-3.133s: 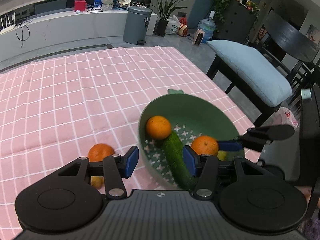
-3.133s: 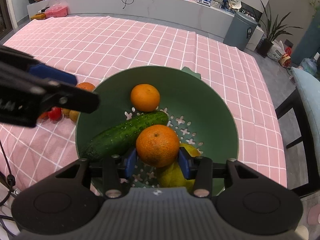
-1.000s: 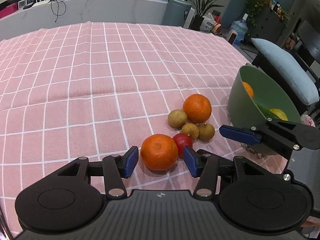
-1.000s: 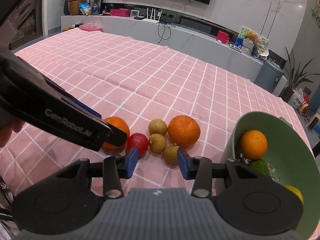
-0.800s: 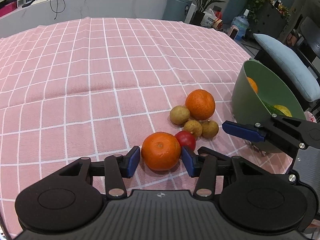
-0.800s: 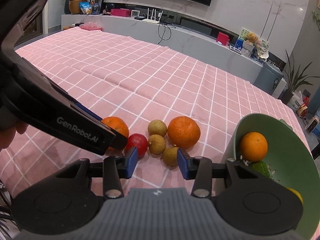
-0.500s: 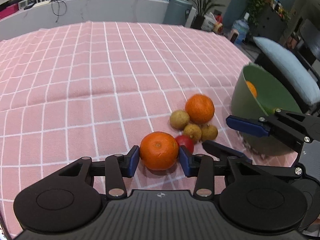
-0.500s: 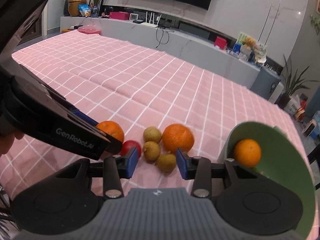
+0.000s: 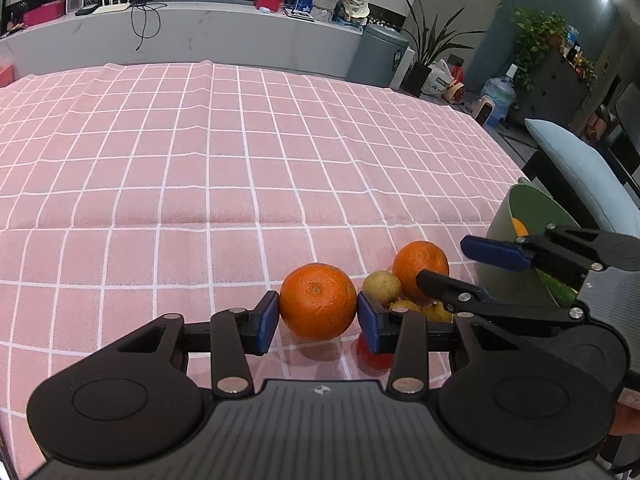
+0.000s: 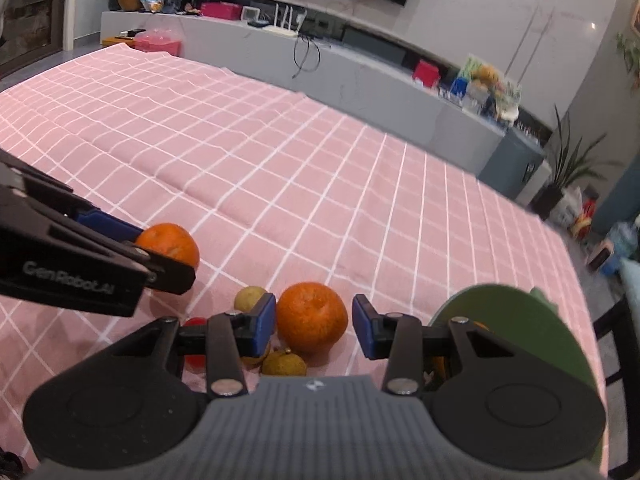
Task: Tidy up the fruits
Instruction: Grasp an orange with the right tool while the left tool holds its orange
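My left gripper (image 9: 318, 318) is shut on an orange (image 9: 318, 300), held just above the pink checked cloth; it also shows in the right wrist view (image 10: 170, 246). My right gripper (image 10: 314, 326) is open, its jaws on either side of a second orange (image 10: 312, 316) that lies on the cloth, with a gap on the right side. That orange shows in the left wrist view (image 9: 420, 264). Small yellow-brown fruits (image 10: 284, 364) and a red one (image 10: 196, 324) lie around it. The green colander bowl (image 10: 516, 316) stands to the right with an orange inside.
The pink checked tablecloth (image 9: 240, 160) covers the table far ahead and to the left. A chair with a blue cushion (image 9: 576, 168) stands past the table's right edge, behind the bowl (image 9: 520, 216).
My left gripper has closed on the near orange and lifted it slightly. My right gripper has moved in low around the second orange.
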